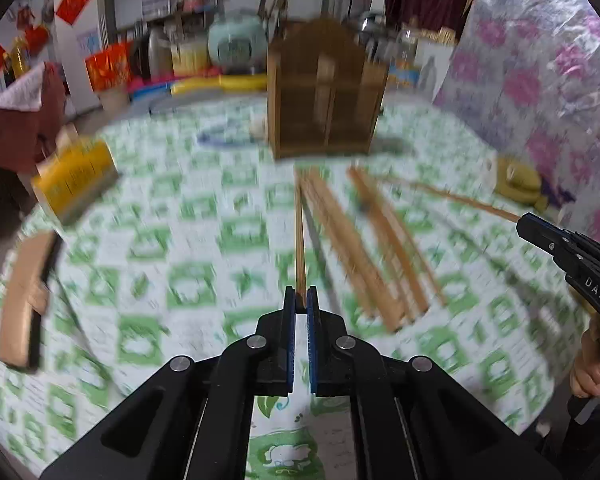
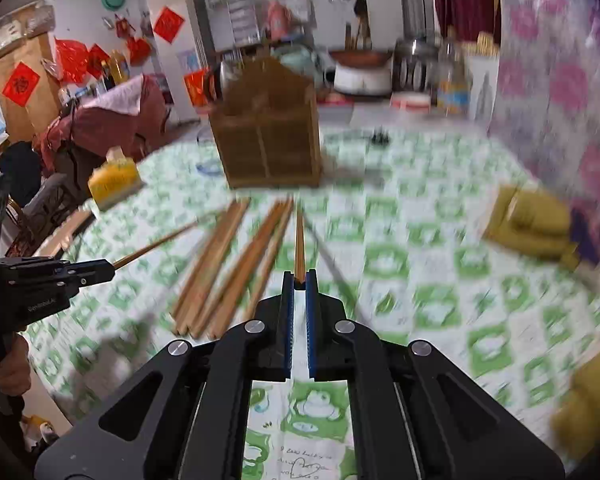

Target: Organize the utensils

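Observation:
My left gripper (image 1: 300, 300) is shut on the near end of one wooden chopstick (image 1: 299, 236), which points away toward the wooden utensil holder (image 1: 326, 92). My right gripper (image 2: 300, 280) is likewise shut on another chopstick (image 2: 299, 240). Each gripper shows in the other's view: the right gripper (image 1: 520, 226) at the right edge with its chopstick (image 1: 460, 198), the left gripper (image 2: 110, 270) at the left edge with its chopstick (image 2: 156, 244). Several loose chopsticks (image 1: 360, 248) (image 2: 228, 268) lie on the green-and-white tablecloth between the grippers. The holder (image 2: 268, 132) stands upright beyond them.
A yellow box (image 1: 74, 178) (image 2: 114, 180) sits at the table's left side, with a curved wooden piece (image 1: 20, 300) near the left edge. A folded olive cloth (image 1: 518, 180) (image 2: 528, 220) lies at the right. Cluttered counters stand behind the table.

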Demonstrator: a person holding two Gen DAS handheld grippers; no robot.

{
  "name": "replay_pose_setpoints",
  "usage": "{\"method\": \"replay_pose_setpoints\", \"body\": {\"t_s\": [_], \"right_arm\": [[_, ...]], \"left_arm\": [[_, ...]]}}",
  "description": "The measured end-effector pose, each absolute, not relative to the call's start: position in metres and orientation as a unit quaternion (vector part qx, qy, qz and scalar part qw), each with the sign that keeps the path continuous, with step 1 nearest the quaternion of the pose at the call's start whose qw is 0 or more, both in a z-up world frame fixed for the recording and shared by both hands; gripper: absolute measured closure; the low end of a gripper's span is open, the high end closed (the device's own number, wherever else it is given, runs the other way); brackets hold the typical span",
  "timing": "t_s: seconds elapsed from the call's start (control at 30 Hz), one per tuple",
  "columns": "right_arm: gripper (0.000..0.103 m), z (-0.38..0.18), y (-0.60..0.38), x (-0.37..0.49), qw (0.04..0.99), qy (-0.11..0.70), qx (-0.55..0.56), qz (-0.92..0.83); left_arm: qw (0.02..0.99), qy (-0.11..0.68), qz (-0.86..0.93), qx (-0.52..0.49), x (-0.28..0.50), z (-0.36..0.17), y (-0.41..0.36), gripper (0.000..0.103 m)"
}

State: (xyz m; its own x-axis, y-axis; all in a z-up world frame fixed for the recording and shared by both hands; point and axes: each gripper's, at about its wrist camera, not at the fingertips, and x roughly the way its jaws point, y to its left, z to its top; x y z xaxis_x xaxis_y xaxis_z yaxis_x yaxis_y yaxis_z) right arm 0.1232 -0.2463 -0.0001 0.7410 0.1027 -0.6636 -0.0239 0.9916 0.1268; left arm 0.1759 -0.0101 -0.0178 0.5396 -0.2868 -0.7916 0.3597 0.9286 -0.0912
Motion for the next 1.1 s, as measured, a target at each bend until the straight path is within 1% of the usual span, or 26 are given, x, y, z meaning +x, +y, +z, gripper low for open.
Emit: {"method": "replay_pose_setpoints", "body": {"t_s": [0.23, 0.47, 0.6, 0.77, 0.87, 0.93, 1.03, 1.1], "right_arm": [[0.096, 0.061, -0.244, 0.144, 0.948, 0.312, 0.039, 0.044], [0.097, 0.099, -0.246, 0.182, 0.954, 0.290, 0.043, 0.056], [0.096, 0.124, -0.247, 0.206, 0.959, 0.273, 0.044, 0.063], [0.096, 0.165, -0.248, 0.240, 0.972, 0.220, 0.053, 0.058], [0.096, 0.180, -0.249, 0.265, 0.979, 0.190, 0.067, 0.043], [0.096, 0.179, -0.250, 0.283, 0.980, 0.177, 0.079, 0.038], [0.097, 0.160, -0.251, 0.308, 0.978, 0.183, 0.092, 0.033], [0.096, 0.141, -0.252, 0.323, 0.973, 0.207, 0.098, 0.036]], "left_arm": [[0.900, 0.390, -0.192, 0.032, 0.196, 0.057, -0.018, 0.097], [0.905, 0.370, -0.207, 0.037, 0.238, 0.106, -0.039, 0.097], [0.912, 0.347, -0.215, 0.038, 0.268, 0.143, -0.055, 0.097], [0.929, 0.303, -0.210, 0.027, 0.302, 0.186, -0.067, 0.097], [0.937, 0.290, -0.194, 0.015, 0.321, 0.193, -0.068, 0.097], [0.943, 0.281, -0.179, 0.009, 0.337, 0.190, -0.069, 0.097], [0.945, 0.282, -0.167, 0.004, 0.356, 0.175, -0.071, 0.097], [0.938, 0.299, -0.173, -0.001, 0.372, 0.159, -0.074, 0.097]]}}
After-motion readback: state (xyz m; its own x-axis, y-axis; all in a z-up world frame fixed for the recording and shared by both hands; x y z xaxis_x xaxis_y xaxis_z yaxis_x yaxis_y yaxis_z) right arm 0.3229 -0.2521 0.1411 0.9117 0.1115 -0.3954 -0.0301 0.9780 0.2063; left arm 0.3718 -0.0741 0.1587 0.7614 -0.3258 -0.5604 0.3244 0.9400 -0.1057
